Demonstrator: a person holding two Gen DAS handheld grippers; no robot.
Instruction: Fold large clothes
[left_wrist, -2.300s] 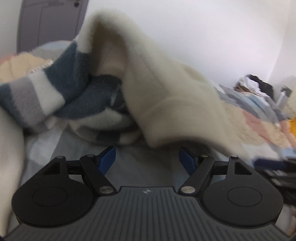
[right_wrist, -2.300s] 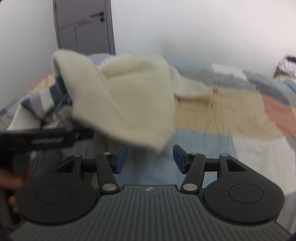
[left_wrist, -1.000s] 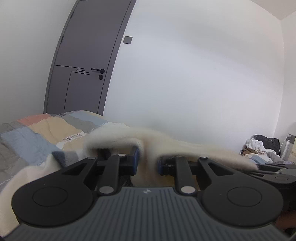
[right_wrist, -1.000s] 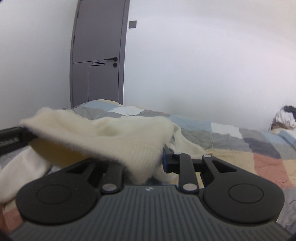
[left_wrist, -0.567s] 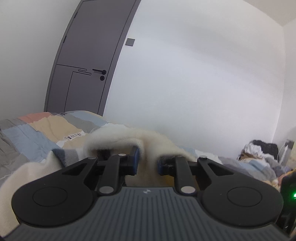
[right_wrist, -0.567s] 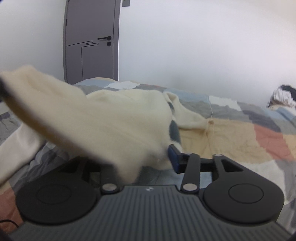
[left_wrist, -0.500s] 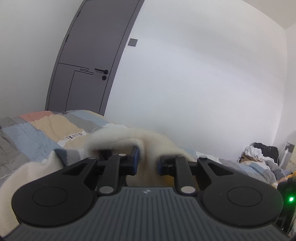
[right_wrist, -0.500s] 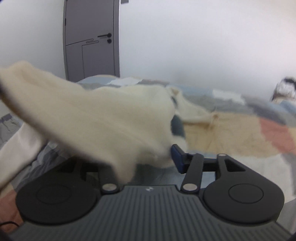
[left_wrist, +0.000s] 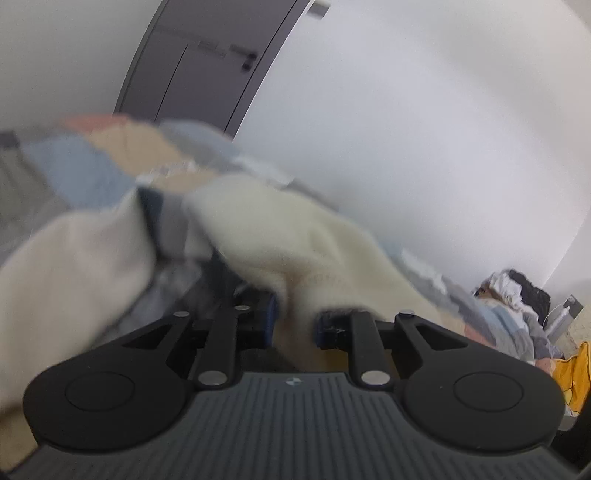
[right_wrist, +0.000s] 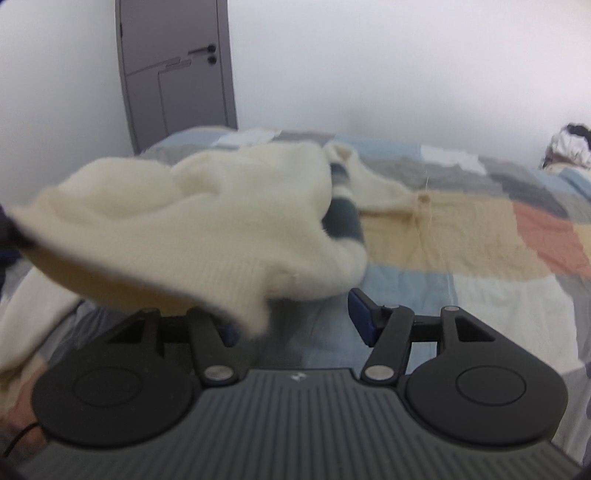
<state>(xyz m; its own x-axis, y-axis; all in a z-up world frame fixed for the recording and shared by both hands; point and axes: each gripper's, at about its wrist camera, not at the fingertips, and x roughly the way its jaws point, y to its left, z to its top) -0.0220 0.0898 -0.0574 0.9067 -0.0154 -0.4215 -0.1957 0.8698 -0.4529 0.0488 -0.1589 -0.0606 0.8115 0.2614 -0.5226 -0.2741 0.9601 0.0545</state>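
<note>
A cream fleece garment with navy and grey stripes (right_wrist: 207, 229) hangs in the air over a patchwork bedspread (right_wrist: 461, 236). My left gripper (left_wrist: 293, 325) is shut on a fold of the cream garment (left_wrist: 295, 251), which drapes forward and to the left; this view is blurred by motion. My right gripper (right_wrist: 295, 321) is open, its right blue pad (right_wrist: 360, 314) bare, and a cream edge of the garment lies loosely over its left finger. The garment's far left end is held up at the frame edge.
A grey door (right_wrist: 173, 70) and white wall stand behind the bed. A pile of clothes (left_wrist: 517, 288) lies at the far right of the bed, with something yellow (left_wrist: 576, 373) beside it.
My right gripper has opened and let go of the garment edge. My left gripper, still shut on the fabric, has tipped downward toward the bed in a fast, blurred motion.
</note>
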